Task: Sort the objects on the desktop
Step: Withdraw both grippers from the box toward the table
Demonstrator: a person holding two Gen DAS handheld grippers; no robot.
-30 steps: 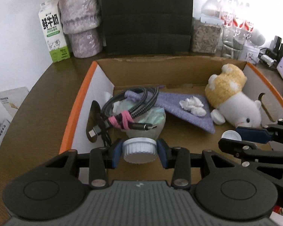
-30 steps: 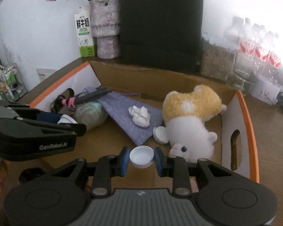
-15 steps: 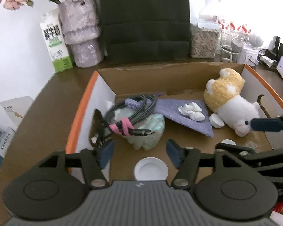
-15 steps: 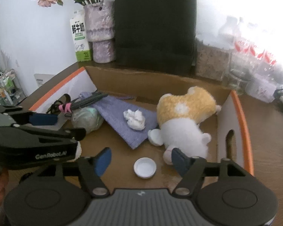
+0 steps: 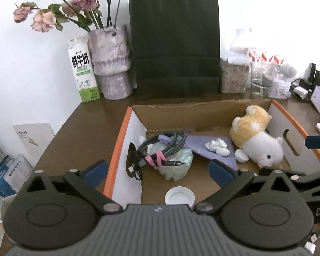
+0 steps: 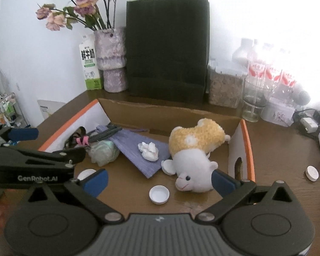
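Note:
An orange-rimmed cardboard box (image 5: 117, 149) (image 6: 248, 145) holds a plush toy (image 5: 256, 143) (image 6: 194, 149), a purple cloth (image 6: 138, 147), a tissue wad (image 5: 217, 146), a coiled cable (image 5: 164, 147) on a pale plastic bag (image 5: 177, 166), and two white caps. My left gripper (image 5: 157, 171) hangs above the box's near left part, jaws opening wide; the wide cap (image 5: 179, 195) lies loose on the floor below them. My right gripper (image 6: 159, 180) is also opening, held over the small cap (image 6: 159, 194), which lies free beside the toy's head.
Behind the box stand a black paper bag (image 5: 175, 42), a flower vase (image 5: 111, 64), a milk carton (image 5: 83, 70), jars and water bottles (image 6: 266, 74). Another white cap (image 6: 312, 172) lies on the brown table right of the box. Papers sit past the table's left edge.
Both grippers went from shut on a cap to wide open. The two caps dropped onto the box floor. Both grippers rose and drew back from the box.

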